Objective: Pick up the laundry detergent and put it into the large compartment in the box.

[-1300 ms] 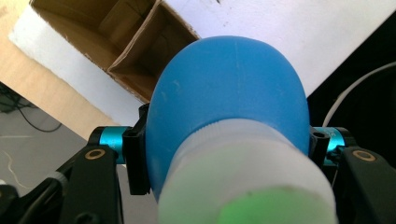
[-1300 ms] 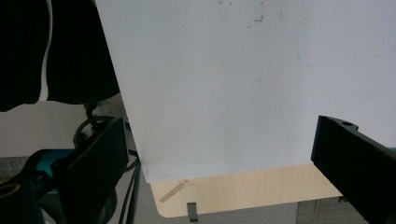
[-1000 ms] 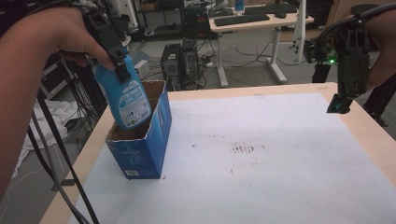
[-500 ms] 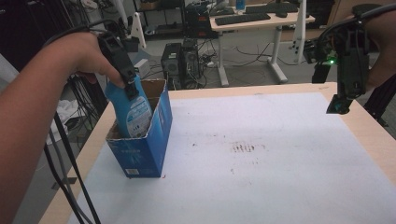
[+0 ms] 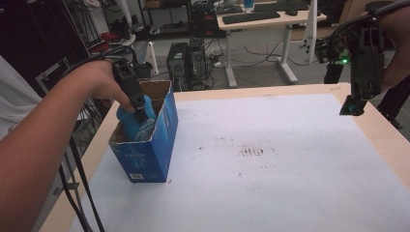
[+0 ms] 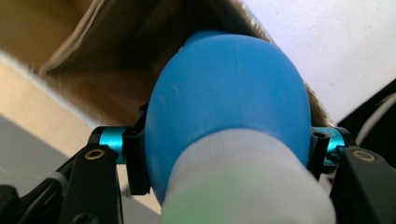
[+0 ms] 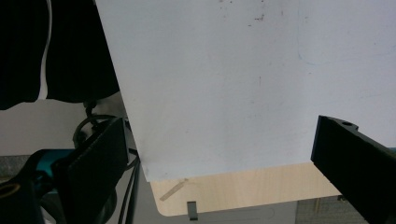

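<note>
A blue plastic bottle [image 5: 129, 121] with a white cap end sits mostly down inside an open blue cardboard box [image 5: 147, 152] at the table's left edge. My left gripper [image 5: 141, 115] reaches into the box from above and is shut on the bottle. In the left gripper view the bottle's rounded blue body [image 6: 229, 98] is pressed between both pads, with the brown inner walls of the box [image 6: 107, 70] behind it. My right gripper [image 5: 352, 104] hangs over the table's far right corner. It is open, its jaws wide apart with nothing between them [image 7: 224, 154].
A white sheet [image 5: 270, 159] covers the wooden table [image 5: 382, 133] and has a dark smudge [image 5: 251, 151] near its middle. Beyond the table stand computer towers [image 5: 189, 62] on the floor and a desk with a keyboard [image 5: 251, 17]. Black cables [image 5: 80, 179] hang at the left edge.
My left gripper has sunk with the blue bottle, which went from standing tall above the box rim to lying mostly inside the box. The right gripper has kept still.
</note>
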Available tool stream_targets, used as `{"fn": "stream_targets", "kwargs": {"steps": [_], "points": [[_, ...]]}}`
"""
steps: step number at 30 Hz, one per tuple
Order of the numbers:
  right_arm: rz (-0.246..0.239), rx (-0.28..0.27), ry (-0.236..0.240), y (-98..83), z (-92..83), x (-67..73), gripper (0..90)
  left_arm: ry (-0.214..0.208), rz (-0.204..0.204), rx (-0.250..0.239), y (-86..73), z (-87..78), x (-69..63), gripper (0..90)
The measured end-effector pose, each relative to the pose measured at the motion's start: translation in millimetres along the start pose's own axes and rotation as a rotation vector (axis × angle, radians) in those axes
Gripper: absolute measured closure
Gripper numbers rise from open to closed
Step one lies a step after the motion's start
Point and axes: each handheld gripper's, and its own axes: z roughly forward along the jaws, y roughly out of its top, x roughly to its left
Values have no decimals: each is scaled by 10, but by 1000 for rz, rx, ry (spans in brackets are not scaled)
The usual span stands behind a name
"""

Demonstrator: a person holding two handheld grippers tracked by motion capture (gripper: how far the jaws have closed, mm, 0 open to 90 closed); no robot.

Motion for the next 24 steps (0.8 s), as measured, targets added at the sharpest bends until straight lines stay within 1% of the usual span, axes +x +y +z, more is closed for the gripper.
{"fn": "stream_targets", "kwargs": {"steps": [1, 2, 3, 4, 8, 10, 12, 15, 17, 20, 21, 23, 24], "points": [[-7, 3, -1, -3, -1, -5, 33, -1, 3, 4, 3, 28, -1, 379], [-8, 3, 0, -6, 0, -3, 33, -1, 22, 17, 7, 50, 8, 379], [-7, 4, 0, -8, -1, -2, 33, -4, 19, 6, 6, 73, 1, 379], [-6, 2, 0, -12, 2, 2, 33, -3, 25, 7, 6, 94, -4, 379], [-6, 1, 0, -24, 13, -2, 33, 1, 64, 17, 7, 188, -15, 379], [-5, 0, 2, -31, 21, -5, 33, 6, 91, 19, 9, 229, -22, 379], [-1, 2, 4, -33, 28, -5, 33, 9, 102, 20, 12, 270, -24, 379], [-6, 1, 5, -28, 44, -9, 33, 14, 140, 27, 13, 335, -28, 379], [-6, -1, 7, -25, 55, -13, 33, 19, 182, 30, 12, 373, -29, 378], [-4, 2, 9, -18, 66, -25, 33, 20, 215, 44, 11, 429, -30, 378], [-4, 2, 9, -18, 66, -25, 33, 18, 224, 43, 11, 441, -26, 378], [-4, 3, 11, -13, 69, -29, 33, 16, 217, 25, 11, 443, -12, 378], [-9, 2, 12, -11, 72, -35, 33, 15, 222, 28, 9, 446, -10, 378]]}}
